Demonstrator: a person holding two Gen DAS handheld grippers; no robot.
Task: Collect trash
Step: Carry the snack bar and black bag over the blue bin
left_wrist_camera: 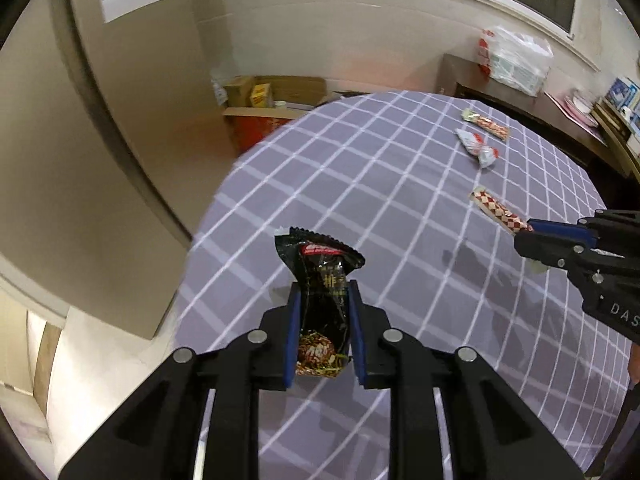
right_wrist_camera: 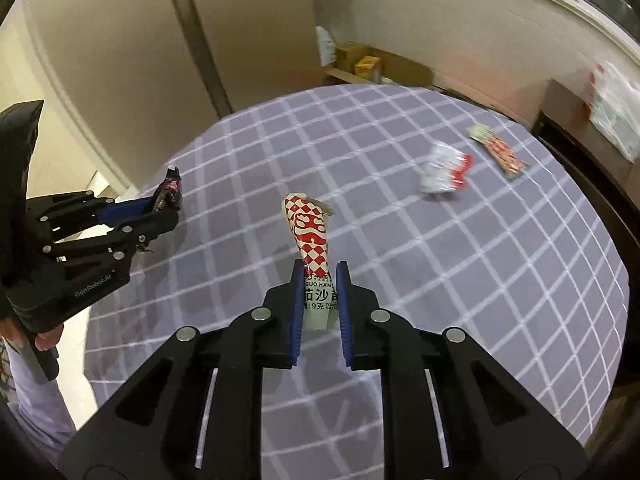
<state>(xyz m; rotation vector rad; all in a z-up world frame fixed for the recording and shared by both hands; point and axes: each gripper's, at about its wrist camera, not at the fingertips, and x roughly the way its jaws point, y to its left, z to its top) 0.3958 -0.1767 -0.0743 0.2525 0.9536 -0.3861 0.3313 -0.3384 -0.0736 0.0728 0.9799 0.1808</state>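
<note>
Black wrapper: one, a dark snack packet (left_wrist_camera: 320, 300) pinched upright between the blue pads of the left hand-held gripper (left_wrist_camera: 323, 312), lifted clear above the counter's near-left edge.
Ketchup sachet: one, red-and-white checked (right_wrist_camera: 312, 248), clamped at its printed lower end by the right hand-held gripper (right_wrist_camera: 319, 304), its top poking up and forward above the cloth.
Loose trash: two pieces lying flat at the counter's far right, a crumpled white-and-red packet (right_wrist_camera: 444, 170) and, just beyond it, a long red-patterned sachet (right_wrist_camera: 498, 152); near each other, well apart from both grippers.
Trash count: four pieces in all, two held, two lying.
Counter: round (right_wrist_camera: 400, 240), draped in a grey-purple cloth with a white grid.
Left pose: reaches in level from the left, fingers closed narrow on the wrapper; bare fingers wrap its handle below.
Right pose: comes in from the right, fingers narrow on the sachet, pointing across the cloth.
Beyond: cardboard boxes (left_wrist_camera: 276, 100) on the floor by the wall; a white plastic bag (left_wrist_camera: 516, 60) on a dark cabinet.
</note>
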